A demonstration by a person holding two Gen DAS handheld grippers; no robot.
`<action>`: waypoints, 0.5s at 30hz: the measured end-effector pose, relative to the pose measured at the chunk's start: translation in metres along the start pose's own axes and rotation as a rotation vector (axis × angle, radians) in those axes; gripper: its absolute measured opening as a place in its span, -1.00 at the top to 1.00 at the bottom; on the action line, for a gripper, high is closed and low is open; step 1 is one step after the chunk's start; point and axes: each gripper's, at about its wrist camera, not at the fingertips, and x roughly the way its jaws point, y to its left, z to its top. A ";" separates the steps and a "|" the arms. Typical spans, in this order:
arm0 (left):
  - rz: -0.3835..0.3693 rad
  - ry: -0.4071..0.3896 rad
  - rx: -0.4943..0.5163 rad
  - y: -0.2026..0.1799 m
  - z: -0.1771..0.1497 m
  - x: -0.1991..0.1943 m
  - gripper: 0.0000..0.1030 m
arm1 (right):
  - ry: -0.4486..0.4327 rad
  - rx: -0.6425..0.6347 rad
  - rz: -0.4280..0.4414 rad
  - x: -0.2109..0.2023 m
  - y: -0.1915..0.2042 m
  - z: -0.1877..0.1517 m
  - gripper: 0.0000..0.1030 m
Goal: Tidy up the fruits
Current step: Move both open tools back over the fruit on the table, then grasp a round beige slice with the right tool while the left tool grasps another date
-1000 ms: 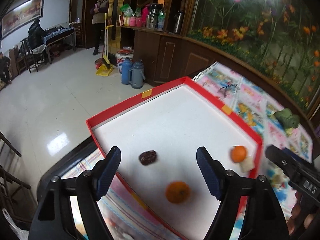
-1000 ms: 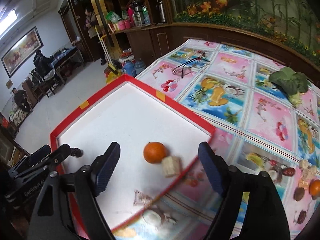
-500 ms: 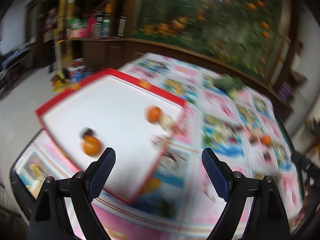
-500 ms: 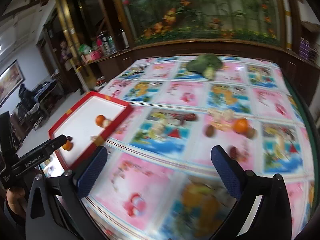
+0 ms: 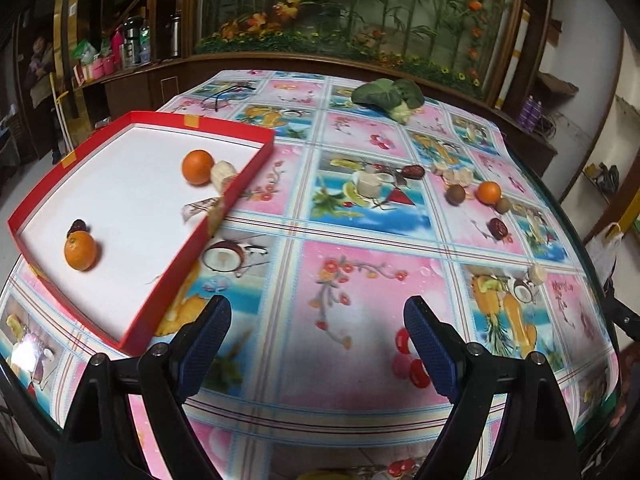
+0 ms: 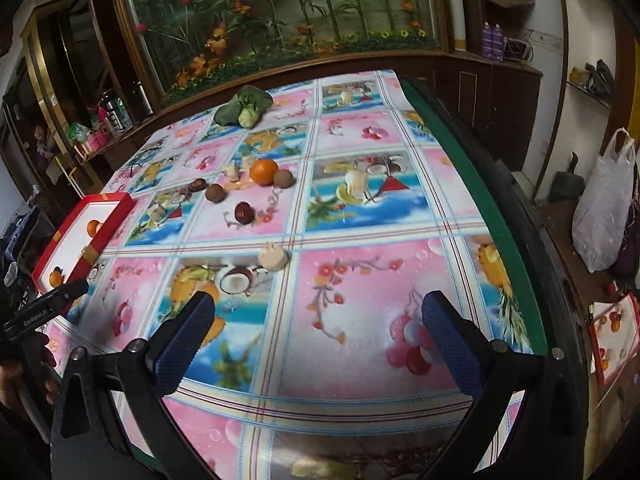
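Several loose fruits [image 6: 264,171] lie well beyond the right tool [image 6: 316,336] — its jaws empty.

Left wrist view: dark fruit [image 5: 77,225] in the red tray [image 5: 224,126] is half hidden behind the near orange [image 5: 80,250]; type unclear. Pale chunk [image 5: 222,174] beside the far orange [image 5: 197,166] is partly cut by the tray wall. Right gripper [image 5: 624,320] only pokes in at the right edge. Right wrist view: tray [image 6: 110,197] is clipped by the left edge, its fruit too small to identify. Left gripper [image 6: 44,306] shows 1 arm only. Desk [image 6: 460,152] near edge is hidden behind the fingers [image 6: 186,344].
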 end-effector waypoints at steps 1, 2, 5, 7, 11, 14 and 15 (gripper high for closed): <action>0.001 0.003 0.003 -0.002 0.000 0.001 -0.71 | 0.007 -0.005 0.009 0.004 0.002 0.000 -1.00; 0.006 0.007 0.008 -0.002 -0.001 0.002 -0.71 | 0.016 -0.019 0.020 0.009 0.006 0.001 -1.00; 0.004 0.016 0.008 -0.002 -0.001 0.004 -0.71 | 0.029 -0.060 0.039 0.021 0.017 0.003 -1.00; 0.008 0.011 0.015 -0.003 0.000 0.004 -0.71 | 0.037 -0.080 0.042 0.031 0.026 0.007 -1.00; 0.009 0.019 0.048 -0.010 0.000 0.007 -0.71 | 0.072 -0.111 0.026 0.059 0.039 0.015 -0.77; 0.012 0.024 0.071 -0.015 0.003 0.010 -0.71 | 0.109 -0.129 0.006 0.077 0.045 0.017 -0.46; 0.012 0.025 0.075 -0.017 0.004 0.011 -0.71 | 0.123 -0.135 0.001 0.083 0.046 0.017 -0.42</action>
